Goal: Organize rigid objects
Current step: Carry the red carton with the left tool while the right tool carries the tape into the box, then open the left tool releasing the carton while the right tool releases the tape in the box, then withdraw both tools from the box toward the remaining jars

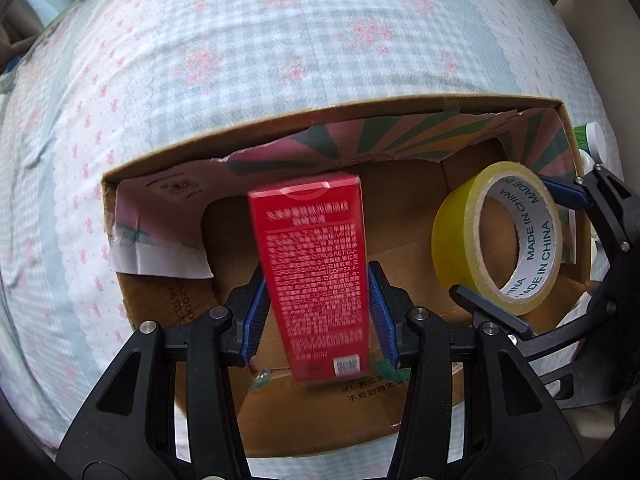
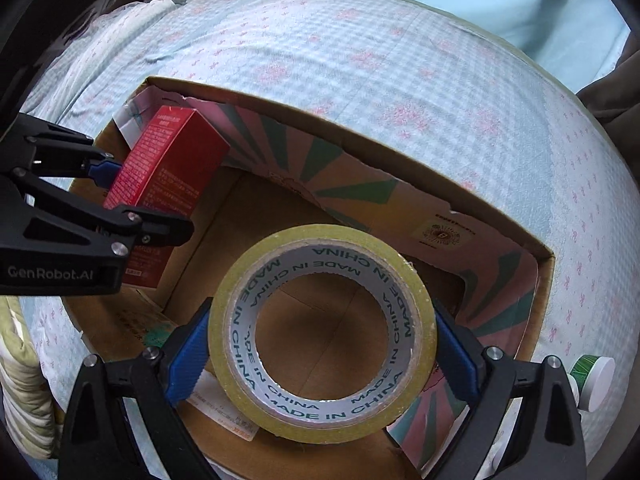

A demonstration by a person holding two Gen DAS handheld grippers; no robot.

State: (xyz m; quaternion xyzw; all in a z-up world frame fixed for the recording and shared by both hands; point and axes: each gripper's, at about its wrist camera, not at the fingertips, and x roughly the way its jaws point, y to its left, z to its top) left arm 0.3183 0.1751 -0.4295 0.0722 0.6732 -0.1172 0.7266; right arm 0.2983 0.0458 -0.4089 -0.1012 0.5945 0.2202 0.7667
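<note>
On the bedsheet (image 1: 240, 60), a cardboard box (image 1: 320, 116) (open-topped): left gripper (image 1: 318, 304) clamps red carton (image 1: 316, 272), right gripper (image 2: 322, 344) clamps tape roll (image 2: 320, 332).

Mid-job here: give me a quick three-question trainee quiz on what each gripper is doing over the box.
1. True or false: the left gripper has its jaws clamped on the red carton.
2. What does the right gripper hold? A) roll of tape B) bottle C) nothing
3. Fill in: both items are over the open ____ box.

Key: 1 true; 2 A; 3 cardboard.
</note>
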